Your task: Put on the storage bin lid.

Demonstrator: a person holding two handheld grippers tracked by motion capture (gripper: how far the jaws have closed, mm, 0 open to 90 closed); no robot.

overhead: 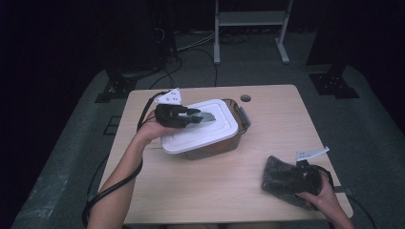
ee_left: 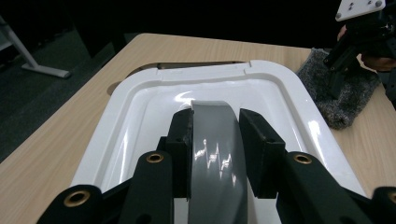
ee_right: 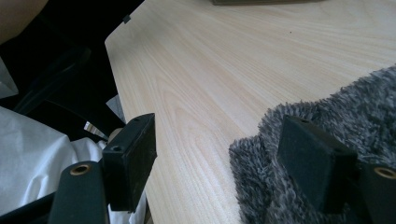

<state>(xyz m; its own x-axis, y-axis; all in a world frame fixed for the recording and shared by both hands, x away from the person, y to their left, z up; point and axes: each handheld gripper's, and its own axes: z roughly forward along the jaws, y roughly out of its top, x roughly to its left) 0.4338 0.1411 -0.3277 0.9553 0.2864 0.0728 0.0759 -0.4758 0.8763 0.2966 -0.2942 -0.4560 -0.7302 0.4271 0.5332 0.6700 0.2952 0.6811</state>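
The left gripper (overhead: 195, 116) sits over the white lid (overhead: 217, 136) of a plastic box (overhead: 239, 136) at about 10 o'clock from the middle of the wooden table (overhead: 200, 186). Its 2 jaws are closed most of the way and clamp a grey roll of tape (ee_left: 215, 158) by its flat sides. In the left gripper view the roll stands on edge between the pads (ee_left: 181, 144), its shiny curved band facing up, just above the sunken middle of the lid. Whether the roll touches the lid I cannot tell. The lid lies on the brownish clear box, and a grey latch (overhead: 244, 117) shows at the box's 3 o'clock end.

The right gripper (overhead: 300, 177) is at about 4 o'clock on the table, near the front edge, resting on a fuzzy grey cloth (overhead: 279, 179). In the right gripper view its jaws stand wide apart: 1 pad (ee_right: 317, 163) lies on the cloth, the other (ee_right: 130, 158) hangs past the table edge, and nothing is pinched between them. The cloth lies flat on the table, well apart from the box.

A round hole (overhead: 245, 98) in the tabletop lies at 12 o'clock, just behind the box.
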